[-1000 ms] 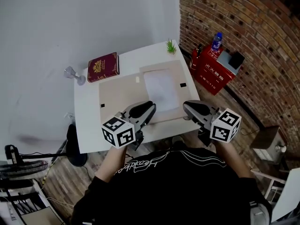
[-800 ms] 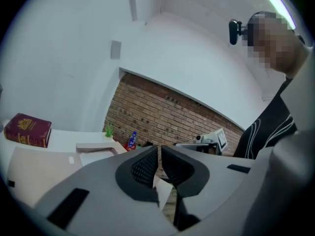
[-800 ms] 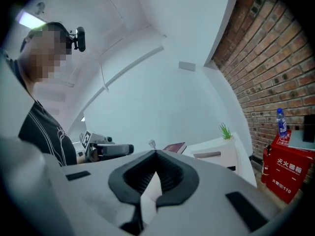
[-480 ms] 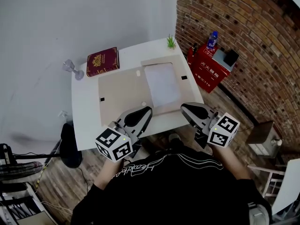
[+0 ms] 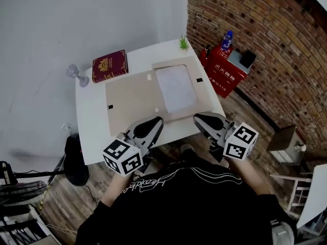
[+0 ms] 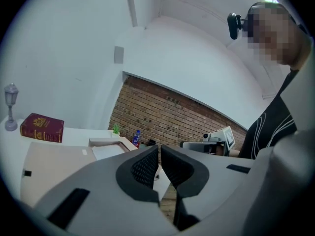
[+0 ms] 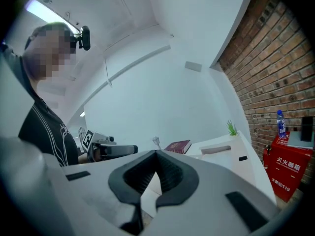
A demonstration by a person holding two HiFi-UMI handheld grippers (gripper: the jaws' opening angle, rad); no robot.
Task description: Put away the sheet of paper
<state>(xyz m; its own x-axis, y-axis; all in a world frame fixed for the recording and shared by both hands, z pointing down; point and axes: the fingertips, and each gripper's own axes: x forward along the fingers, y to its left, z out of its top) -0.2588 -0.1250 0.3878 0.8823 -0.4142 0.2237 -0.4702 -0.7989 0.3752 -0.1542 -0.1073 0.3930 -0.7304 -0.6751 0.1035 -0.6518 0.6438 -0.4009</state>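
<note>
The white sheet of paper [image 5: 176,88] lies flat in a shallow tan tray [image 5: 176,63] at the right end of a beige mat [image 5: 130,98] on the white table [image 5: 92,121]. It also shows in the left gripper view as the paper [image 6: 106,151]. My left gripper [image 5: 157,120] hovers at the table's near edge, short of the paper, shut and empty. To its right, my right gripper [image 5: 196,117] hangs off the near right corner, also shut with nothing held. The left gripper [image 6: 160,154] and right gripper [image 7: 155,154] both show their pads together.
A dark red book [image 5: 109,65] lies at the table's far left, with a small goblet-like ornament [image 5: 75,74] beside it. A small green plant [image 5: 183,42] stands at the far right corner. On the floor by the brick wall sits a red box [image 5: 225,70] with a blue bottle [image 5: 227,36].
Both grippers have drawn back from the tan mat's near edge toward the person's body. The paper has not moved.
</note>
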